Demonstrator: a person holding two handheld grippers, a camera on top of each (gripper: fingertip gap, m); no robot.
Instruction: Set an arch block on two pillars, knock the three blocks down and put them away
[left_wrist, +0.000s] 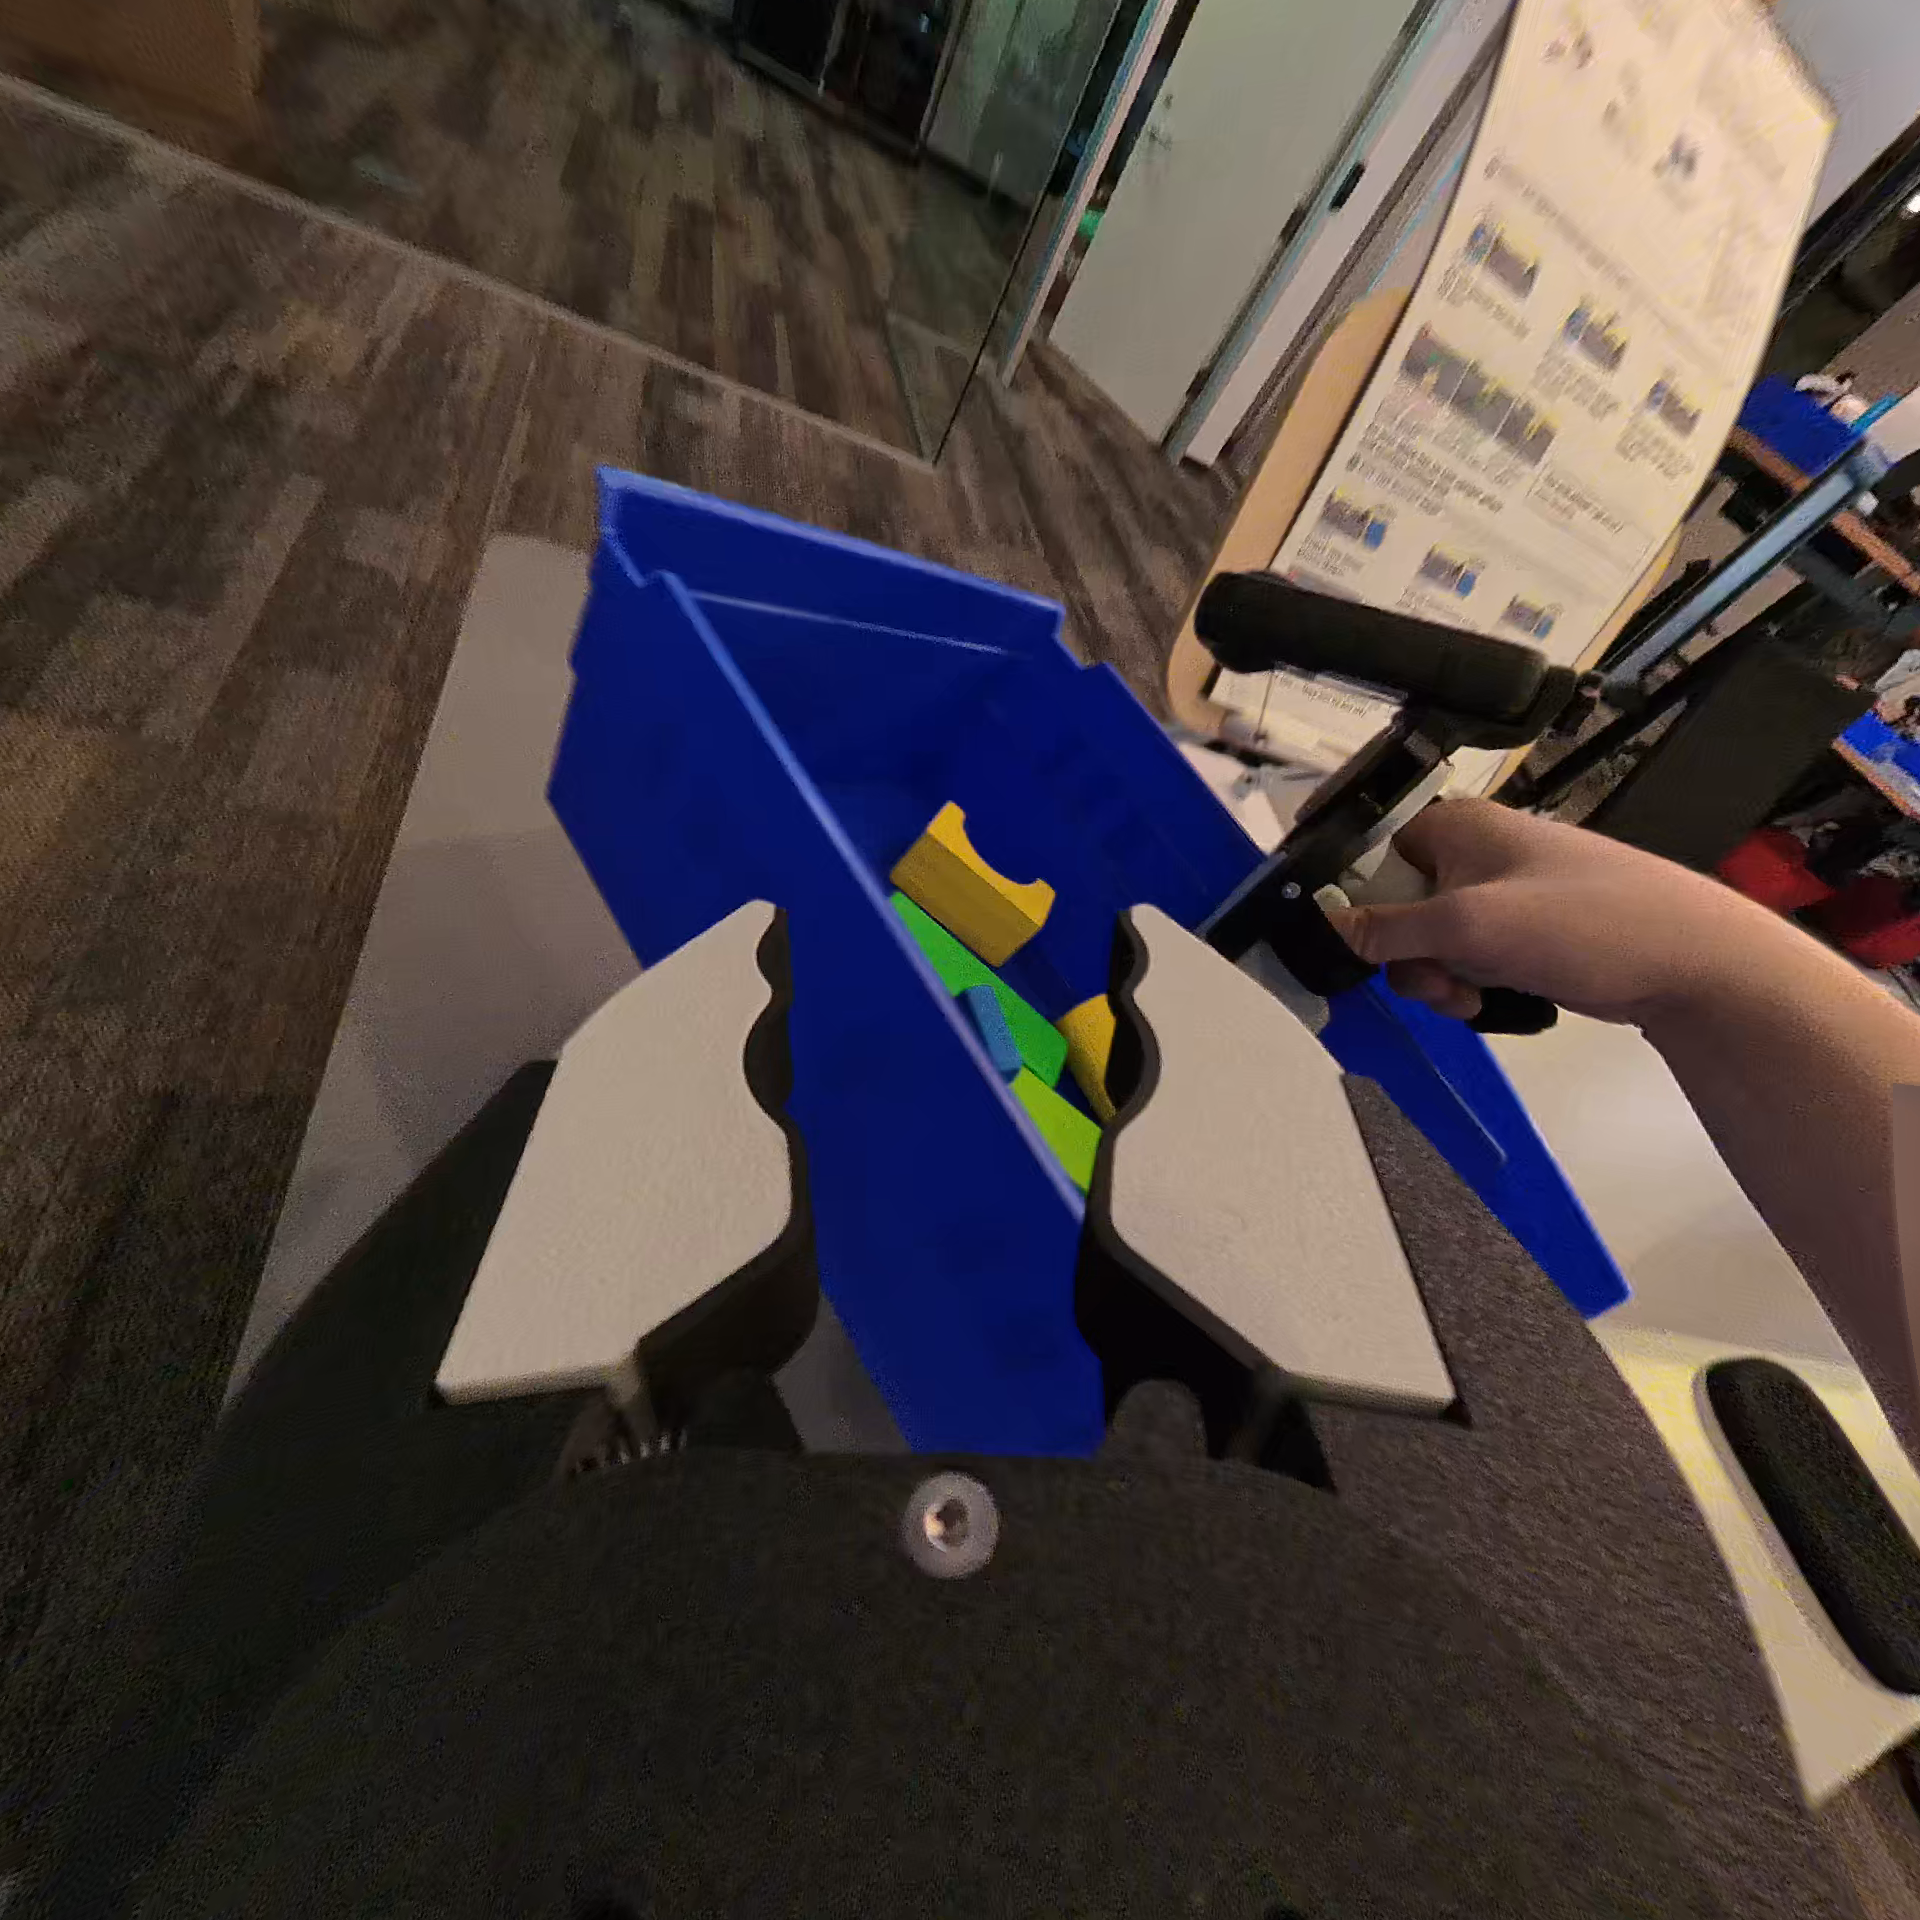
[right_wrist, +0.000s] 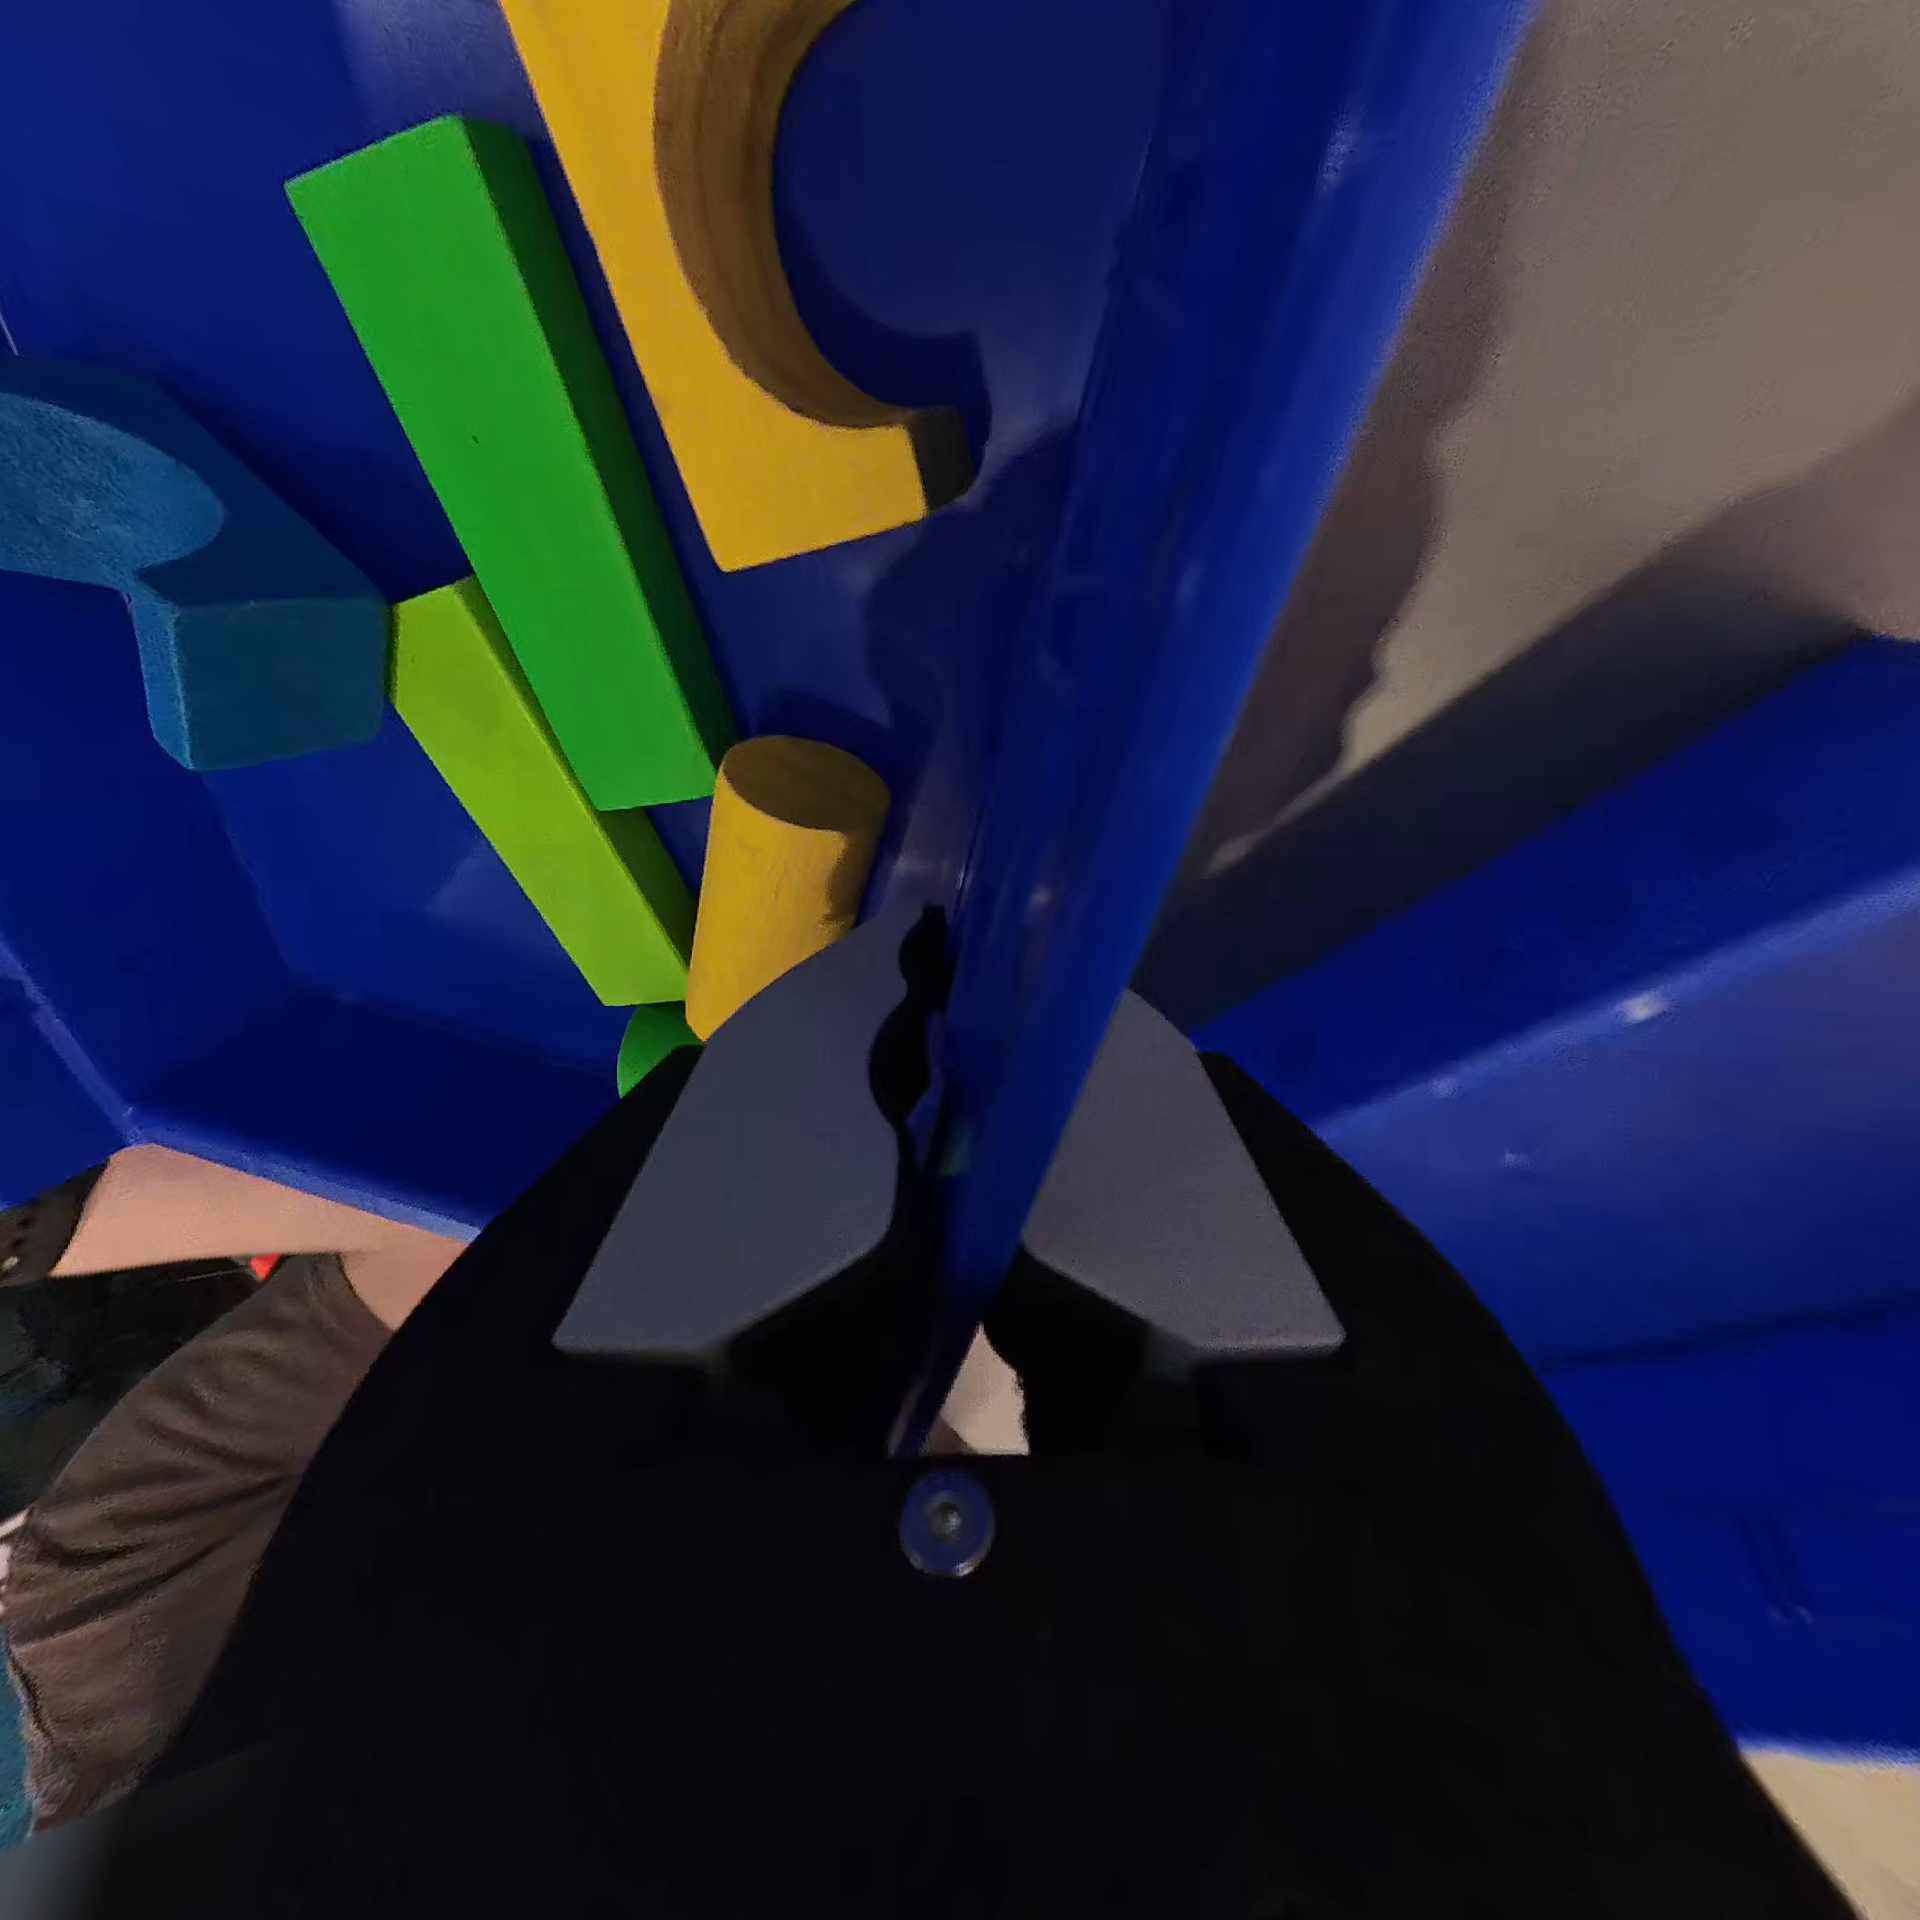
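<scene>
A blue bin (left_wrist: 935, 644) stands on the white table and holds several blocks. In it lie a yellow arch block (left_wrist: 966, 883), green bars (left_wrist: 956, 966), a small blue block (left_wrist: 992, 1023) and a yellow cylinder (left_wrist: 1091, 1049). My left gripper (left_wrist: 951, 925) straddles the bin's near side wall, one finger outside and one inside, closed against it. My right gripper (right_wrist: 997, 966) is shut on the opposite wall (right_wrist: 1091, 520); it also shows in the left wrist view (left_wrist: 1299, 914). The right wrist view shows the arch (right_wrist: 748, 416), green bars (right_wrist: 499, 457), cylinder (right_wrist: 779, 873) and blue block (right_wrist: 208, 623).
The white table (left_wrist: 499, 831) runs left of the bin, with patterned carpet (left_wrist: 260, 520) beyond its edge. A person's hand (left_wrist: 1538, 914) holds the right gripper. A poster board (left_wrist: 1507, 364) and cluttered desks stand at the far right. The gap from one gripper's tips to the other's is roughly 20 cm.
</scene>
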